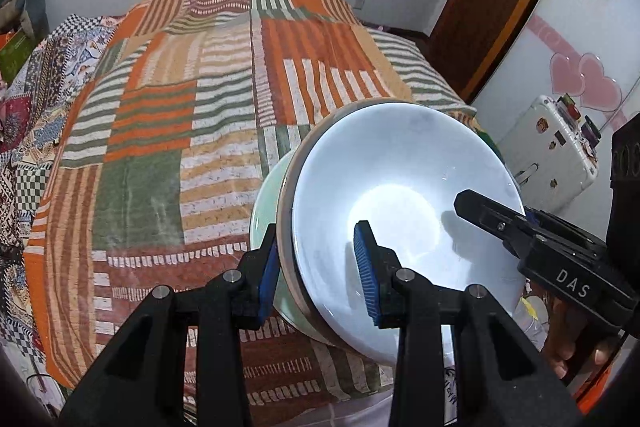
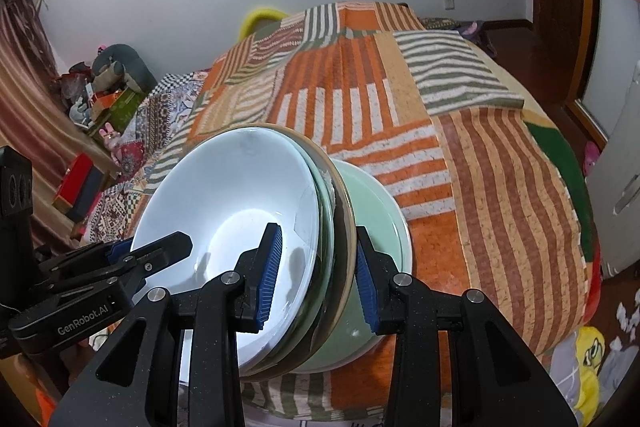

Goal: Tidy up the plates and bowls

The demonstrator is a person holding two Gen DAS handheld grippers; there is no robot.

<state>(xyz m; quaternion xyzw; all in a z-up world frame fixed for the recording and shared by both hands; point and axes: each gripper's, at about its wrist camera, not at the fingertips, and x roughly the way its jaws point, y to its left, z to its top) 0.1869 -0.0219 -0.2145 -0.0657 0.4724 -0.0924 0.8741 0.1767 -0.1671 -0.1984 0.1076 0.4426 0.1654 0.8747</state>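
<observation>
Bed (image 1: pixel 248 75): lying under a woven patchwork blanket of orange, green and cream stripes.
Stack of bowls (image 1: pixel 392 211): hanging tilted above the bed's near edge; smooth glazed rounds, white bowl nested inside, pale green bowl (image 2: pixel 372 211) outermost; open mouth facing back toward both claws, axis slanting away over the bed.
Left claw (image 1: pixel 316 269): narrowly parted, ribbed blue pads pinching the stacked rims.
Right claw (image 2: pixel 320 275): gripping the opposite rim the same way.
</observation>
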